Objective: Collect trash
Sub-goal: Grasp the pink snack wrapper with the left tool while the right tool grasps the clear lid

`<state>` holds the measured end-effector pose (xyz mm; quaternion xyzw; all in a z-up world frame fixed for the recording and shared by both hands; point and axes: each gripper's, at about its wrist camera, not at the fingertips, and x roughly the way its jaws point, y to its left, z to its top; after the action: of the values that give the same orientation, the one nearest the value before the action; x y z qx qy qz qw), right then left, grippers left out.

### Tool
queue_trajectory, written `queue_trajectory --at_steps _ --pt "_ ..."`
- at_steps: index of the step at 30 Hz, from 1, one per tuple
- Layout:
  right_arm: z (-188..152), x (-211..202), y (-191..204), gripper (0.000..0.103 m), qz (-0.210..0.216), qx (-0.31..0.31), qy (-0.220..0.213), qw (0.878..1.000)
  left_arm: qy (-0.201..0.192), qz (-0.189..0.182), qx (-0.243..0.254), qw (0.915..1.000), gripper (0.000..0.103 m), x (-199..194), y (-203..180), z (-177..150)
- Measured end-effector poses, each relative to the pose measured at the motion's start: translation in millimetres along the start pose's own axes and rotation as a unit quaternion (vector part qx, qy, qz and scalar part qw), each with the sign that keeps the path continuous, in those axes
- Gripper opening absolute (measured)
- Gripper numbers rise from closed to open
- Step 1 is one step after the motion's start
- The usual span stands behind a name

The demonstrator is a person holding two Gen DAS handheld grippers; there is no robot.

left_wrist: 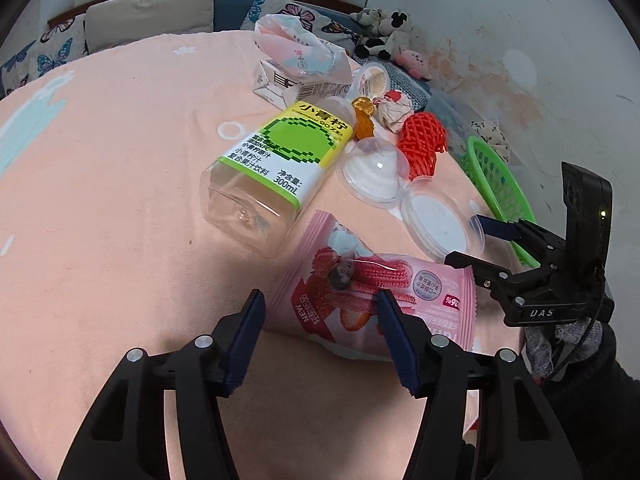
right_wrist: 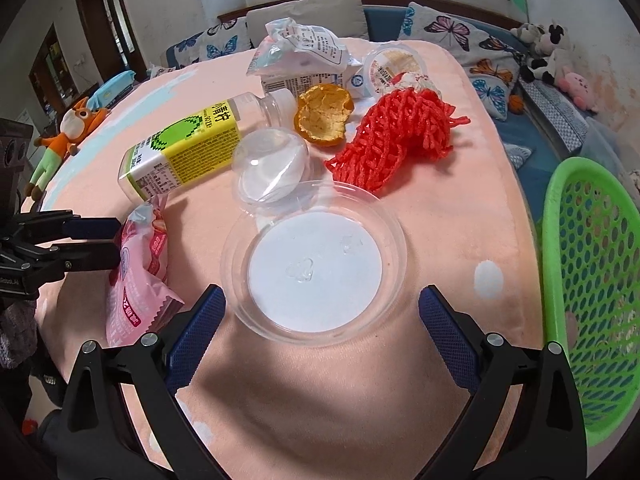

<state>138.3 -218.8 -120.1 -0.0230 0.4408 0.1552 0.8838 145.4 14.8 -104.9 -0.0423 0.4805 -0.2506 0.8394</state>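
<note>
Left gripper (left_wrist: 320, 320) half-spread over the pink wrapper (left_wrist: 372, 292), jaws straddling its near end, no firm pinch visible. Right gripper (right_wrist: 320, 312) wide, empty, poised at the near rim of the clear dish (right_wrist: 316, 264). Wrapper: likely light, crinkly, slick film, apt to slide or fold; best pinched across a flat edge or the crimped seam. Dish: probably thin, springy, easily cracked; best taken by the rim. Beyond, on the pink surface (right_wrist: 440, 208): bottle (right_wrist: 180, 148), smooth and prone to roll; red net (right_wrist: 396, 136), soft. Green basket (right_wrist: 592, 280) just beside the surface's right edge.
</note>
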Motion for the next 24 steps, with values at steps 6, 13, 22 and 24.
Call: queue_trajectory --at_steps 6,13,22,24 --pt "0 2 1 0.094 -0.001 -0.006 -0.006 1.000 -0.002 -0.012 -0.013 0.9998 0.057 -5 8 6" --pt "0 -1 0 0.085 0.002 -0.008 -0.013 1.000 0.008 -0.012 -0.026 0.9996 0.064 -13 8 -3" --pt "-1 -2 -4 0.090 0.013 -0.010 -0.008 1.000 0.025 -0.007 -0.128 0.9914 0.073 -23 -1 -9" --pt "-1 -3 -3 0.095 0.014 -0.012 -0.010 1.000 0.024 -0.010 -0.150 0.9883 0.078 -23 -6 -9"
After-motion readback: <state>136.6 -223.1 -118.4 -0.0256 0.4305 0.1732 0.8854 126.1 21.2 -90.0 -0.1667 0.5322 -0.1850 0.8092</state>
